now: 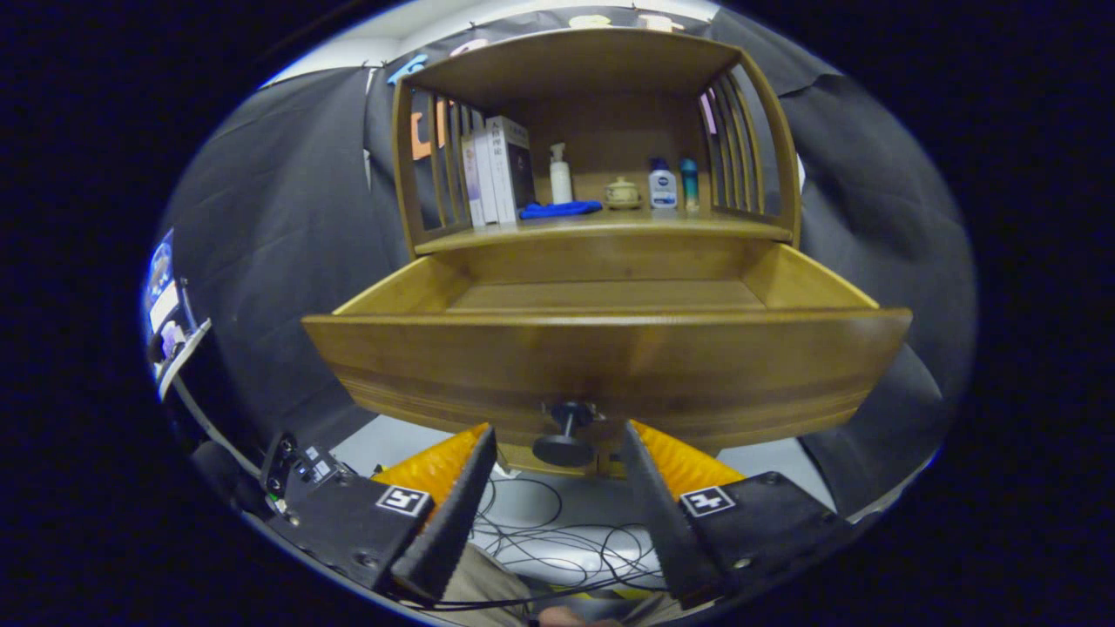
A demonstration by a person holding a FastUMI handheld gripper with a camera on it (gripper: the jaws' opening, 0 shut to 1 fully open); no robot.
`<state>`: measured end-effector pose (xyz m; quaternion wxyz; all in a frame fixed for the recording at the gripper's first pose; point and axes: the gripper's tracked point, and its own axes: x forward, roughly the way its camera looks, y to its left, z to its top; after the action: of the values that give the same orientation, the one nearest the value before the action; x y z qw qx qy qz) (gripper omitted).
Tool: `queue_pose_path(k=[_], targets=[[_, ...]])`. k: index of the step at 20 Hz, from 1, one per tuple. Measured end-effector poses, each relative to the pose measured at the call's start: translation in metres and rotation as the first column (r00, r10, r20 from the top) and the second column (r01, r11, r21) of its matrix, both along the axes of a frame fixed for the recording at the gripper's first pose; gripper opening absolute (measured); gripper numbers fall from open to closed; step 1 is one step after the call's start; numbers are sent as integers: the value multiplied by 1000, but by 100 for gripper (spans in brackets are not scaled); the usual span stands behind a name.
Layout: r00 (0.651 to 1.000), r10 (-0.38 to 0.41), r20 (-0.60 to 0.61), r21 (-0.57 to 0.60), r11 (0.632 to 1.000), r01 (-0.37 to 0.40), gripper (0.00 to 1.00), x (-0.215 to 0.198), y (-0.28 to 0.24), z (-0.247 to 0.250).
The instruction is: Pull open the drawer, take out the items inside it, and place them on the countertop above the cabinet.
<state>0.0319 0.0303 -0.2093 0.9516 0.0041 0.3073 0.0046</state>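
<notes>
Wooden drawer stands pulled out across the middle of the frame, its dark knob low at centre, just ahead of the gripper, whose fingers are spread apart, touching nothing. On the counter above stand books, a blue cloth, a pump bottle, a small pot and two bottles; their labels are too small to read.

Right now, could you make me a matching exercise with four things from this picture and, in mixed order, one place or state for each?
Things:
1. drawer
2. knob
3. blue cloth
4. books

Places or states:
A. lies flat on the countertop, in front of the white pump bottle
B. pulled out
C. stand upright beside the cabinet's left slats
D. between the open gripper's fingers, untouched

Pairs: 1-B, 2-D, 3-A, 4-C
</notes>
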Motion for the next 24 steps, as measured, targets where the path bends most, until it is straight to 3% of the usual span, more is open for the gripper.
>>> queue_pose_path(k=[7, 12, 20, 24], targets=[[994, 110, 17, 12, 994, -110, 93, 34, 21, 70], [987, 15, -159, 25, 1000, -11, 92, 83, -2, 57], [890, -54, -452, 7, 998, 64, 92, 130, -15, 11], [815, -62, -577, -20, 998, 62, 92, 132, -17, -19]])
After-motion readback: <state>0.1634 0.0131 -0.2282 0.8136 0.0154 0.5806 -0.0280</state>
